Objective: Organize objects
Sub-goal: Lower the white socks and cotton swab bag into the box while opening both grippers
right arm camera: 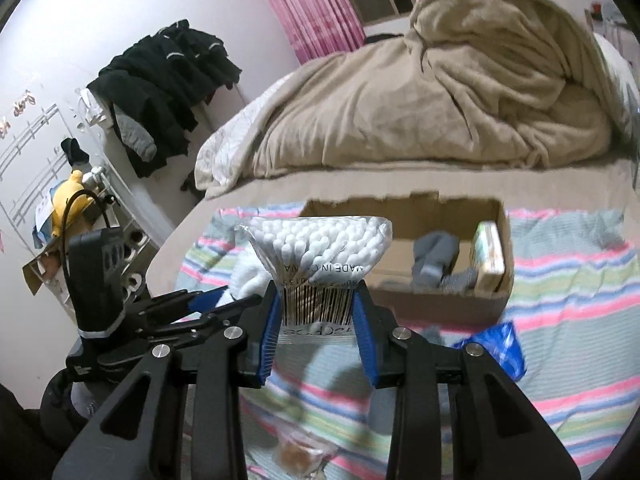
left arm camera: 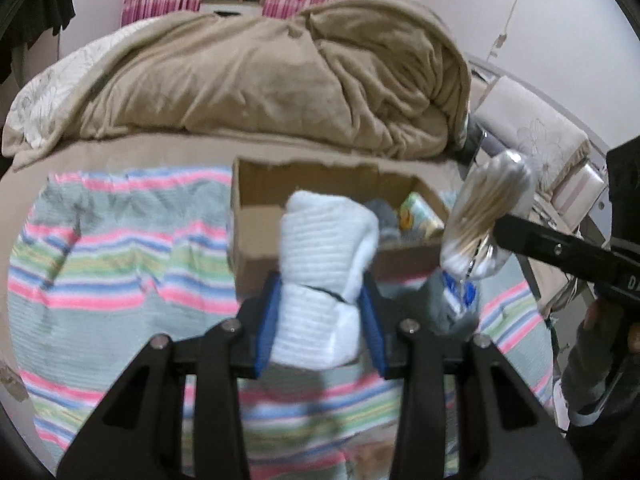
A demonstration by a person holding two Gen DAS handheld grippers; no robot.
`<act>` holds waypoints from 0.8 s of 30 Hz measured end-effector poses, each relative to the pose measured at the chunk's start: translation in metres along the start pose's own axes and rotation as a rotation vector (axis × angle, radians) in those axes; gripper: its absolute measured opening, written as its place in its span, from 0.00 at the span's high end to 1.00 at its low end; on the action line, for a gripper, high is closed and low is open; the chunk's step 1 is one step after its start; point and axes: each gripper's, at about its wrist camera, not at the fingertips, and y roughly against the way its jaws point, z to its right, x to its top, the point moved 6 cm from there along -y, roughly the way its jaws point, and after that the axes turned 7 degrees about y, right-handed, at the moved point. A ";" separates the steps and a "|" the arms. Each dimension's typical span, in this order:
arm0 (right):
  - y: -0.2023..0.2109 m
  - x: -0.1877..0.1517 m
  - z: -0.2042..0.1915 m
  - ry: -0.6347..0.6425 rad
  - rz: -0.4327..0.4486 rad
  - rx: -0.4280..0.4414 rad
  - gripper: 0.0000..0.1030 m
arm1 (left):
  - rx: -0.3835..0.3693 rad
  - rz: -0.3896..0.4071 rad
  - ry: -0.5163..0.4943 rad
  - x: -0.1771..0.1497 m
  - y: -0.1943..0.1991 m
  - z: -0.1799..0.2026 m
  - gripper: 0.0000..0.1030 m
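Note:
My left gripper point(left arm camera: 320, 304) is shut on a rolled white sock point(left arm camera: 324, 256) and holds it above the striped blanket, just in front of the open cardboard box point(left arm camera: 256, 216). My right gripper point(right arm camera: 318, 312) is shut on a clear bag of cotton swabs point(right arm camera: 320, 248), also held up in front of the box point(right arm camera: 506, 240). The bag shows in the left wrist view point(left arm camera: 488, 212) to the right of the box. The box holds a grey sock point(right arm camera: 434, 256) and a small printed packet point(right arm camera: 488, 256). The left gripper shows at the left in the right wrist view point(right arm camera: 224, 304).
A striped blanket point(left arm camera: 104, 252) covers the bed's near part. A tan duvet point(left arm camera: 280, 76) is heaped behind the box. A blue packet point(right arm camera: 500, 344) and a small clear bag point(right arm camera: 300, 452) lie on the blanket. A grey sock point(left arm camera: 452, 308) lies right of the left gripper. A rack with dark clothes point(right arm camera: 160, 80) stands left.

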 end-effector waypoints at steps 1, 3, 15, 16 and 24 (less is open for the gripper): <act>0.000 0.006 0.001 0.003 0.008 -0.005 0.65 | -0.001 0.010 0.003 0.006 0.001 -0.001 0.62; -0.002 0.011 0.004 0.007 0.013 -0.008 0.65 | -0.006 0.022 0.013 0.014 0.001 -0.003 0.62; -0.046 0.030 0.031 -0.013 -0.010 -0.025 0.65 | -0.012 0.045 0.074 0.048 -0.031 -0.017 0.62; -0.049 0.030 0.033 -0.017 -0.014 -0.026 0.65 | -0.010 0.041 0.071 0.050 -0.036 -0.017 0.62; -0.094 0.024 0.050 -0.061 -0.078 -0.010 0.65 | 0.053 -0.013 0.075 0.056 -0.081 -0.029 0.62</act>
